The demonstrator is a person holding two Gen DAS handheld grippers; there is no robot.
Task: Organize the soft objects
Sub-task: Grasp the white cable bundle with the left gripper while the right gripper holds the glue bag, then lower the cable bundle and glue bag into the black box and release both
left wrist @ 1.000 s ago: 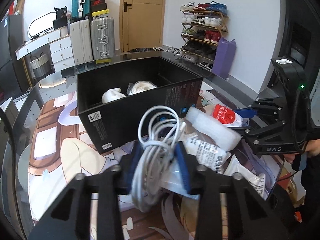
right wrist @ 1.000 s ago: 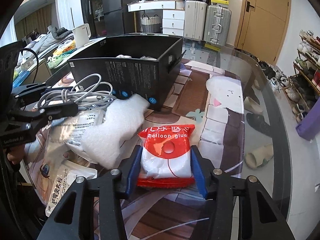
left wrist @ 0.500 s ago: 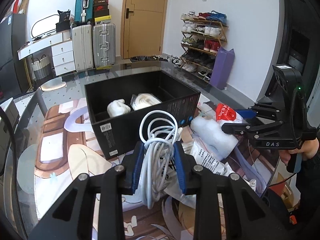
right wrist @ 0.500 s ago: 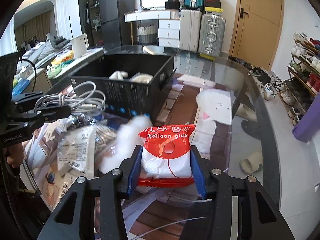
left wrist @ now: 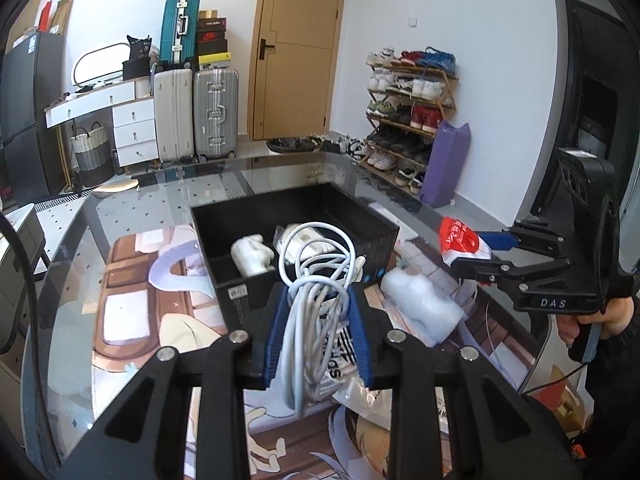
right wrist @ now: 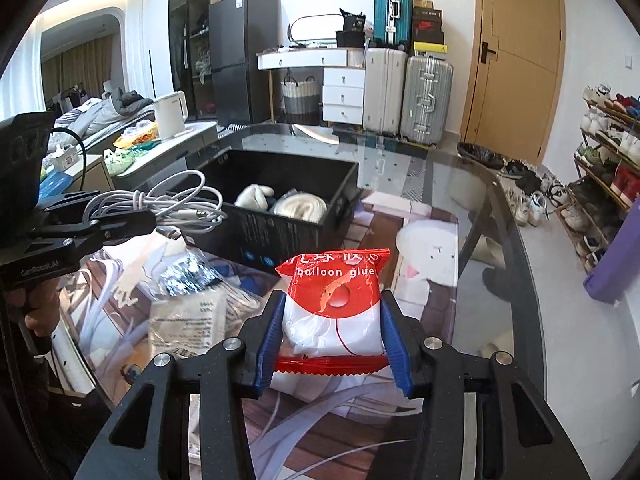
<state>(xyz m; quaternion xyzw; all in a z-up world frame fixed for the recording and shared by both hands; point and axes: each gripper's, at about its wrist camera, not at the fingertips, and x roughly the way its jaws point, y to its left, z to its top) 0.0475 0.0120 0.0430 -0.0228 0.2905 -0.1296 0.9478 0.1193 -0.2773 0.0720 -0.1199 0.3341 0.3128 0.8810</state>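
The black box (left wrist: 296, 240) sits open-topped at the far middle of the desk (left wrist: 80, 280), two white soft bundles already inside, so both loads are carried high to clear its wall. The left gripper (left wrist: 316, 328) has its fingers clamped on the white cable coil (left wrist: 316, 280), while the right gripper (right wrist: 332, 344) pinches the balloon glue packet (right wrist: 334, 304). Compared with a second ago, both have risen off the near clutter and closed toward the box.

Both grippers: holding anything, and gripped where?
Left gripper is shut on the coiled white cable, pinched mid-bundle with loops above. Right gripper is shut on the balloon glue packet, clamped at its lower side edges.
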